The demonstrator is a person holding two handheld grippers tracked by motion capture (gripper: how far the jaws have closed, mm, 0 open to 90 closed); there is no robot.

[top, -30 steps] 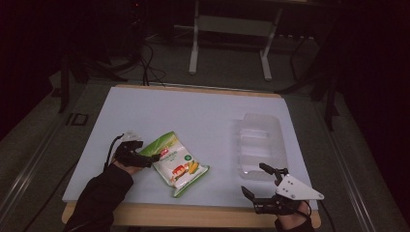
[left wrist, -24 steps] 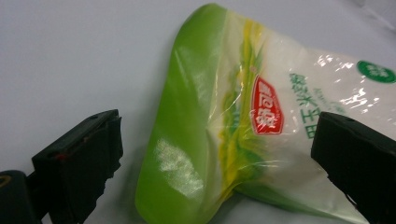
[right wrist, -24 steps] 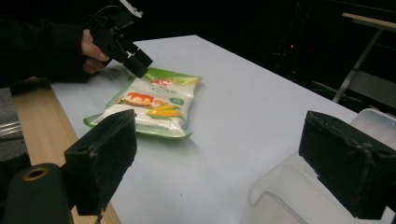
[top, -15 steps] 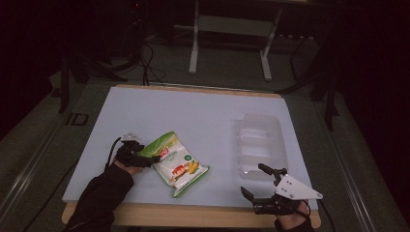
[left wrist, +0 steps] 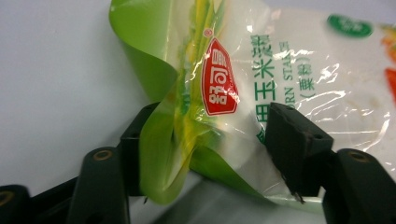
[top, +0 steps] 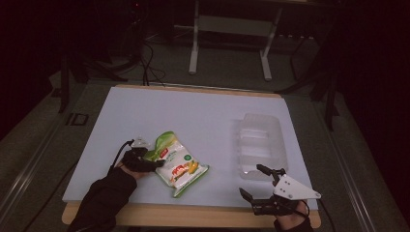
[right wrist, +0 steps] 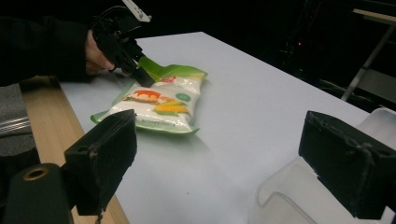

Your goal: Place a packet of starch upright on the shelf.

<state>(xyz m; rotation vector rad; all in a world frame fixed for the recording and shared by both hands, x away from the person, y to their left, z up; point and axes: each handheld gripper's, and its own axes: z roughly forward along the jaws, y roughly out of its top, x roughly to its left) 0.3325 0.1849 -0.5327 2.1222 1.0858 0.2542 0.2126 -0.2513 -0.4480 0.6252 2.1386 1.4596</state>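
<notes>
While the left gripper [top: 153, 163] pinches the crumpled green corner of the snack bag [top: 180, 165], its jaws having just been closing onto the film, the bag lies flat on the white table [top: 203, 116] near the front edge; the right gripper [top: 255, 182] rests wide and empty, just beside the clear plastic tray [top: 261, 140]

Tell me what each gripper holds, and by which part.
The left gripper, jaws just closing, pinches the green-and-white plastic corn snack bag at its crumpled green end. The right gripper is open, holding nothing.
</notes>
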